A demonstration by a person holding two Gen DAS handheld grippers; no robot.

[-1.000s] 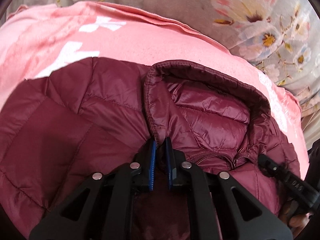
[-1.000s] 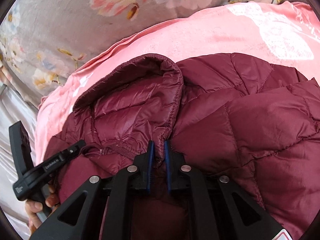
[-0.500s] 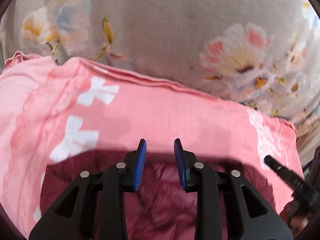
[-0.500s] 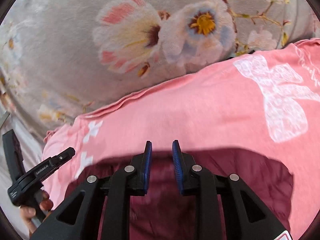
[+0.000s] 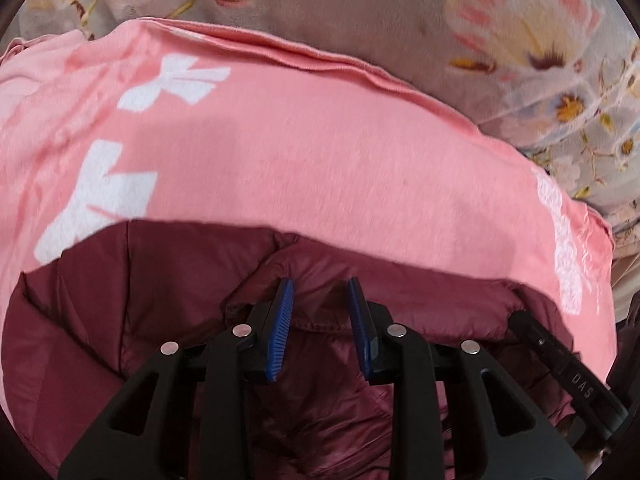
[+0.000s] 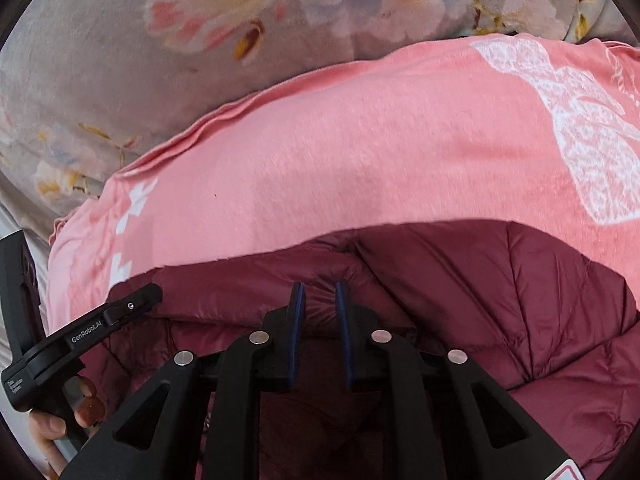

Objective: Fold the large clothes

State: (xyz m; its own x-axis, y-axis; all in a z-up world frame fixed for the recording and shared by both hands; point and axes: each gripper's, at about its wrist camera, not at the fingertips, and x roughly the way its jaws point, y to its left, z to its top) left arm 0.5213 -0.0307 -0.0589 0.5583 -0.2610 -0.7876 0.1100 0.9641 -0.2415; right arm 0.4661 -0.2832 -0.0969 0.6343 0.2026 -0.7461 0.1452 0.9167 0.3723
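Note:
A maroon quilted jacket (image 5: 120, 300) (image 6: 520, 300) lies on a pink cloth with white bows (image 5: 320, 160) (image 6: 360, 160). Its top edge is a folded ridge, and the hood no longer stands up. My left gripper (image 5: 320, 284) hovers open over that ridge, with jacket fabric showing in the gap and nothing pinched. My right gripper (image 6: 320, 286) is over the same ridge further along. Its jaws are closing, with a narrow gap and fabric showing through it, but no pinched creases. Each gripper also shows in the other's view, the right (image 5: 560, 368) and the left (image 6: 100, 328).
A grey floral bedspread (image 5: 360, 8) (image 6: 100, 60) lies beyond the pink cloth's far hem. A hand (image 6: 52, 424) holds the left gripper's handle at the lower left of the right wrist view.
A second ago both grippers were shut on the upright hood's edges. The hood now lies folded down, both jaws have let go, and both views swung forward over the pink cloth, then back.

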